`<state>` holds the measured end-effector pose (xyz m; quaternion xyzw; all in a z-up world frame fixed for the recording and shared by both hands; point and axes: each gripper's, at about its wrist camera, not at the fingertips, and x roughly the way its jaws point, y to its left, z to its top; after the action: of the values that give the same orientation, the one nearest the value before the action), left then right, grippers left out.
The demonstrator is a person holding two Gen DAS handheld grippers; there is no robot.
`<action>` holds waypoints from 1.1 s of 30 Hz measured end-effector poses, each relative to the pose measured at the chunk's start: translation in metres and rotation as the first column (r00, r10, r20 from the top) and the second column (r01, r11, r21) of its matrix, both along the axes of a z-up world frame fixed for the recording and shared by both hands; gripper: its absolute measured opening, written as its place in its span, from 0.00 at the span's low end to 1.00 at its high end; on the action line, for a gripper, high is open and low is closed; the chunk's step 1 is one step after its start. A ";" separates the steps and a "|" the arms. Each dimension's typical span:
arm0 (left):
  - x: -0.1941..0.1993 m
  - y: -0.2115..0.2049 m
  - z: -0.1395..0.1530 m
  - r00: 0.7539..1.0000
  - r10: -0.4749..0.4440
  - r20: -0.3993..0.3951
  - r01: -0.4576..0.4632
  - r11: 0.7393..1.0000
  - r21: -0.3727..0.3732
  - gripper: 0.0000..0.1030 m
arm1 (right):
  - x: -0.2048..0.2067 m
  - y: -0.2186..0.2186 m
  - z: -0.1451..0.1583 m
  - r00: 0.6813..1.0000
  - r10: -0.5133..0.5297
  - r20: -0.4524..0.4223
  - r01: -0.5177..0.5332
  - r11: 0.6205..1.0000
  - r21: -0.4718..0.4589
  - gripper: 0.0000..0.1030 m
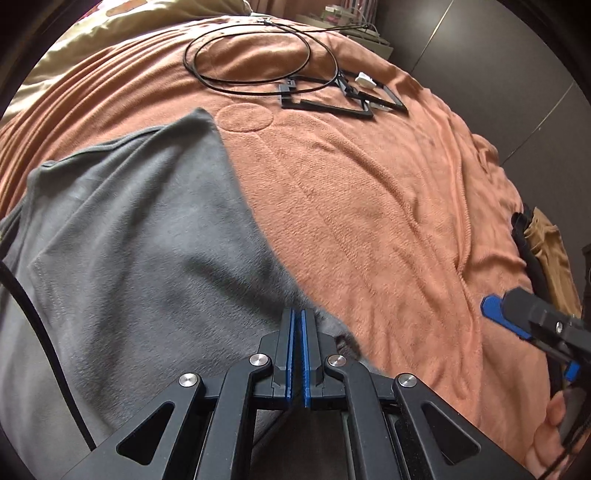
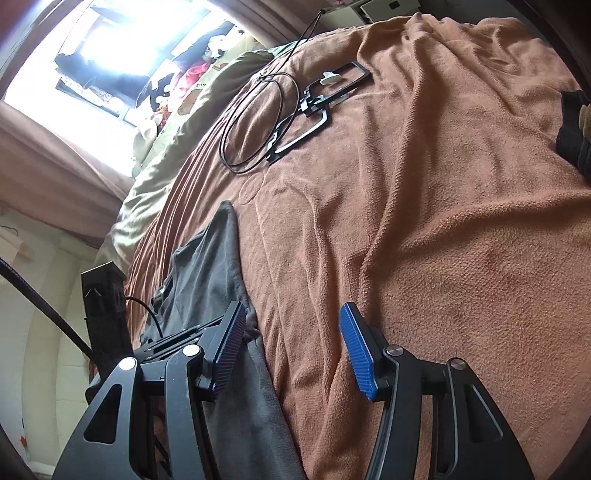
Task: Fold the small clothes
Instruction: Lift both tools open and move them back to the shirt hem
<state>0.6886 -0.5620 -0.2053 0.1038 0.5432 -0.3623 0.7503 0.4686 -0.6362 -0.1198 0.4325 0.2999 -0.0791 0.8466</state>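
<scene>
Home bedroom: bed under orange fleece blanket (image 2: 443, 221), beige pillow (image 1: 122, 26) at head edge, curtained bright window (image 2: 122, 40), dark wardrobe panels (image 1: 498, 66) beside bed.

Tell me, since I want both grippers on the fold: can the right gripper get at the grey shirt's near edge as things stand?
Probably yes. The right gripper is open and empty, and the grey shirt lies just beside it on the orange blanket, nothing between.
</scene>
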 end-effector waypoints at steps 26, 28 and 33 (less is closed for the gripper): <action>-0.071 0.121 0.133 0.979 0.176 0.103 -0.164 0.980 -0.110 0.62 | -0.043 0.041 0.045 0.999 0.008 0.050 -0.001 0.992 -0.126 0.87; -0.081 0.141 0.151 0.970 0.201 0.134 -0.186 0.975 -0.121 0.76 | -0.055 0.054 0.053 0.998 0.037 0.058 -0.028 0.989 -0.148 0.99; -0.110 0.187 0.193 0.941 0.250 0.230 -0.220 0.965 -0.145 0.94 | -0.083 0.085 0.073 0.996 0.075 0.042 -0.064 0.976 -0.207 1.00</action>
<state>0.5782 -0.3749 -0.0123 0.0379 0.4321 -0.2857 0.8545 0.3852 -0.5514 -0.0466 0.3339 0.2840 -0.0693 0.8961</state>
